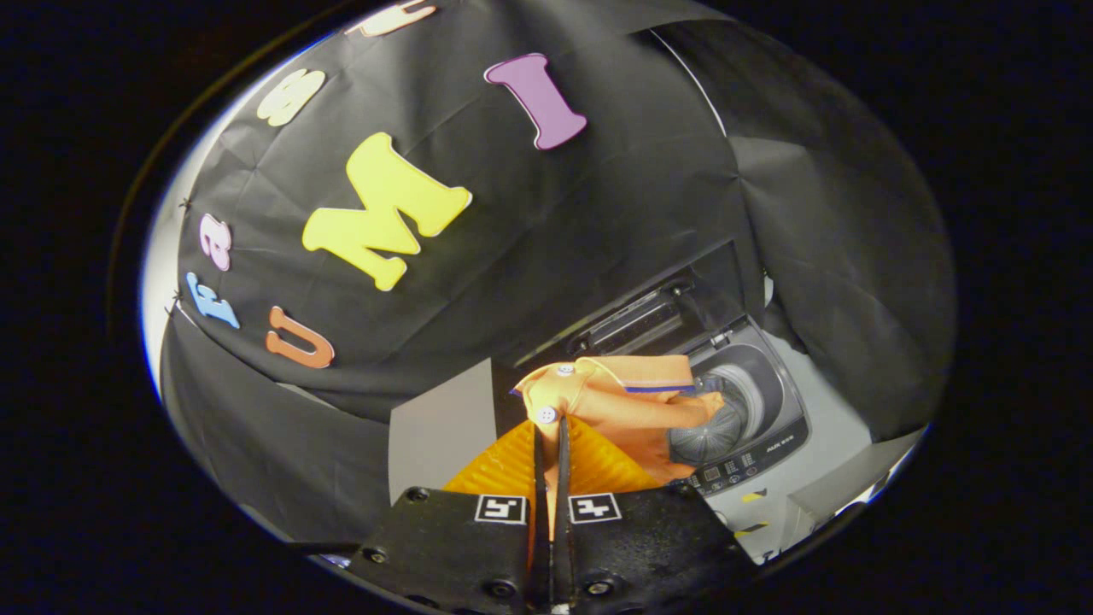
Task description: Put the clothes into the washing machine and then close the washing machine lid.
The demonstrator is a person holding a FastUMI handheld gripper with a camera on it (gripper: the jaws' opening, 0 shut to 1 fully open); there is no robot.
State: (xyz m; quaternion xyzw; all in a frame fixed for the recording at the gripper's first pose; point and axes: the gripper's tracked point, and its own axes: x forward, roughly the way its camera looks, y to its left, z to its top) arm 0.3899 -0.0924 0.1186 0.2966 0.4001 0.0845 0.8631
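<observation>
My gripper [551,431] is shut on an orange shirt [623,401], its two fingers pressed together on the cloth near a white button. The shirt has a collar with a blue stripe and hangs from the fingertips in the air. Beyond and below it stands a grey top-loading washing machine [773,448]. Its lid [653,316] is raised toward the booth wall, and the round drum [726,418] is open. Part of the shirt hangs in front of the drum's near side, so I cannot tell whether it touches the machine.
A control panel [743,465] runs along the washer's front edge. Light grey floor [440,427] shows beside the machine, with yellow-black tape marks [751,495] in front of it. Black cloth walls close in behind and on both sides.
</observation>
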